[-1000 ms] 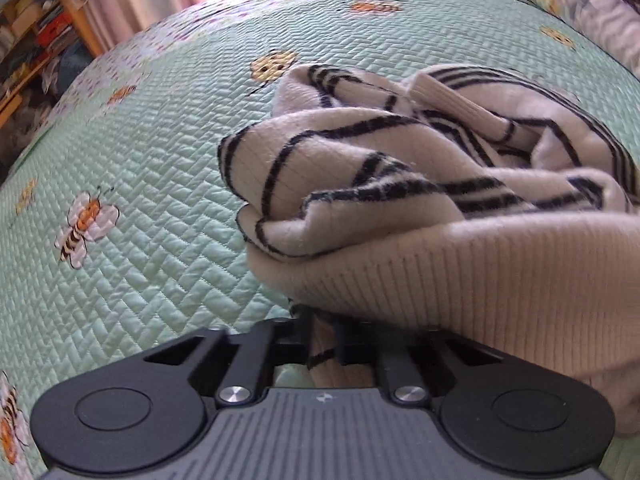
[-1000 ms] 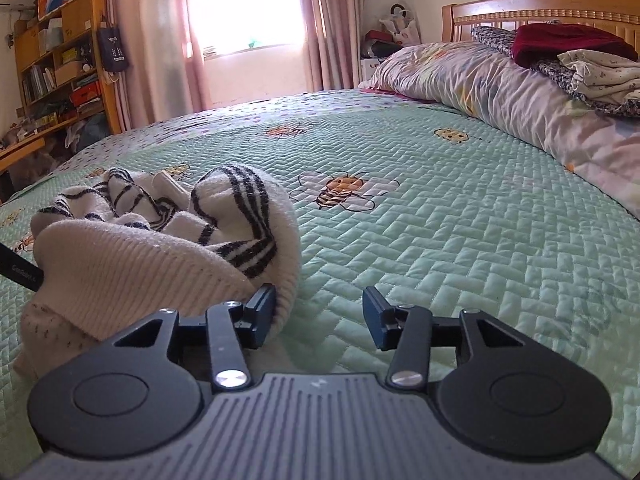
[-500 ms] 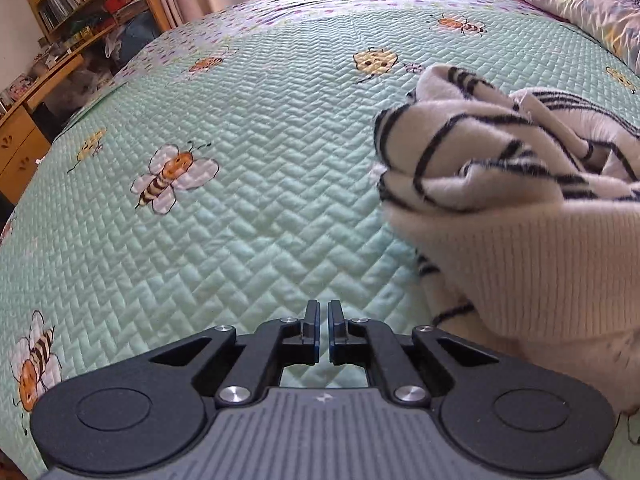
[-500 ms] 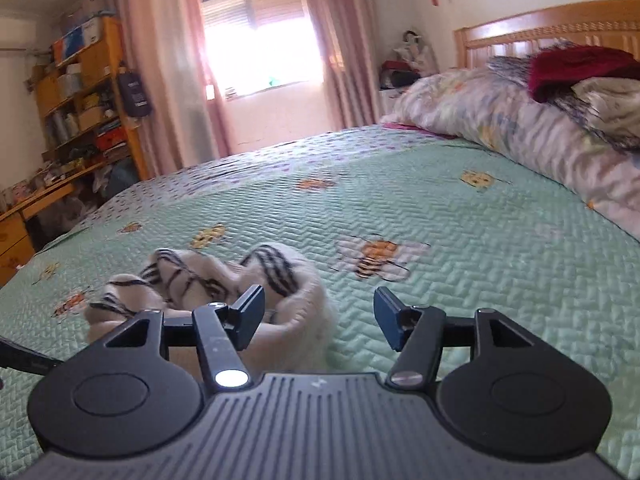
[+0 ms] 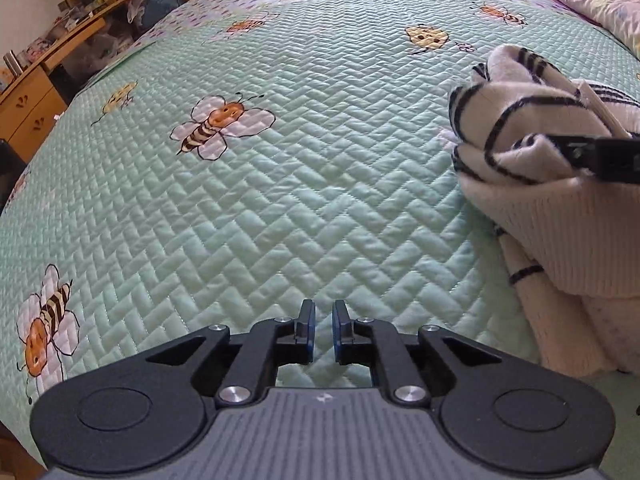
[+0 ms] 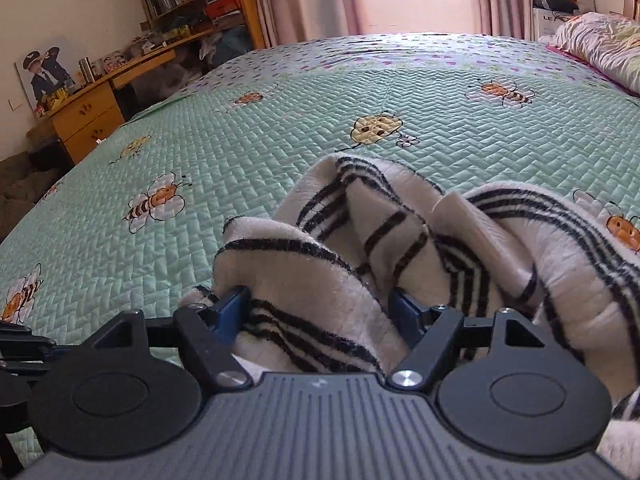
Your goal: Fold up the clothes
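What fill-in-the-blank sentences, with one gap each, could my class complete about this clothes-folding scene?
1. The crumpled sweater is white with ____ stripes.
2. The sweater lies on a green quilt printed with cartoon ____.
3. The fingers of the right hand-held gripper stand apart with a fold of the ____ between them.
4. The left hand-held gripper holds ____ between its nearly closed fingers.

Missing words: black; bees; sweater; nothing
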### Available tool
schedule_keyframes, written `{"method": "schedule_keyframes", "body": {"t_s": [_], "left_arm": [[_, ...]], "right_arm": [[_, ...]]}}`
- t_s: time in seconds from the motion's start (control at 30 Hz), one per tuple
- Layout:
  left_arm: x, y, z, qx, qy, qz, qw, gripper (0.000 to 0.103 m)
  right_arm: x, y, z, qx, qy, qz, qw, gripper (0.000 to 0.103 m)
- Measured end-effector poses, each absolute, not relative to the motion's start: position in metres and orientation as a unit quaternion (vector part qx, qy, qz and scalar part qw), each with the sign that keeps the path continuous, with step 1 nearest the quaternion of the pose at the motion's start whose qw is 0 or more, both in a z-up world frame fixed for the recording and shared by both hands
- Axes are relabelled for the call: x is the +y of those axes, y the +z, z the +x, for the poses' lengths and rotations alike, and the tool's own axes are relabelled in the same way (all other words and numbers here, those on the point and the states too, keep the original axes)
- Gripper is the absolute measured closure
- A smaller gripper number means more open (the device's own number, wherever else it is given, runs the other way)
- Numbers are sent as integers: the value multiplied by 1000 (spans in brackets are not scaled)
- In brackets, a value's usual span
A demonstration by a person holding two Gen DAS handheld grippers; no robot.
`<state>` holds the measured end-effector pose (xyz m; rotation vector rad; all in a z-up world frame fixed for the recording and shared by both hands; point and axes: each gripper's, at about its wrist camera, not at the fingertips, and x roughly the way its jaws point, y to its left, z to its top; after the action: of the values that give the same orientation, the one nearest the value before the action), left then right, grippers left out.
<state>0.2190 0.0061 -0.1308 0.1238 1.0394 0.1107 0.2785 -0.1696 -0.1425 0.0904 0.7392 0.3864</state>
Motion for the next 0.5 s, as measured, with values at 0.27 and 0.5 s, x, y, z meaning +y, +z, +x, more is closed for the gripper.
{"method": "schedule_keyframes", "body": {"t_s": [0.27,0.5], "left_arm": [[10,-128,219,489,43,46,870,88],[0,-124,219,487,31,49,871,86]], "right_arm": [[-165,-131,220,262,127,-37,956,80],[-183,-117,190,193,37,-135,971,88]]}}
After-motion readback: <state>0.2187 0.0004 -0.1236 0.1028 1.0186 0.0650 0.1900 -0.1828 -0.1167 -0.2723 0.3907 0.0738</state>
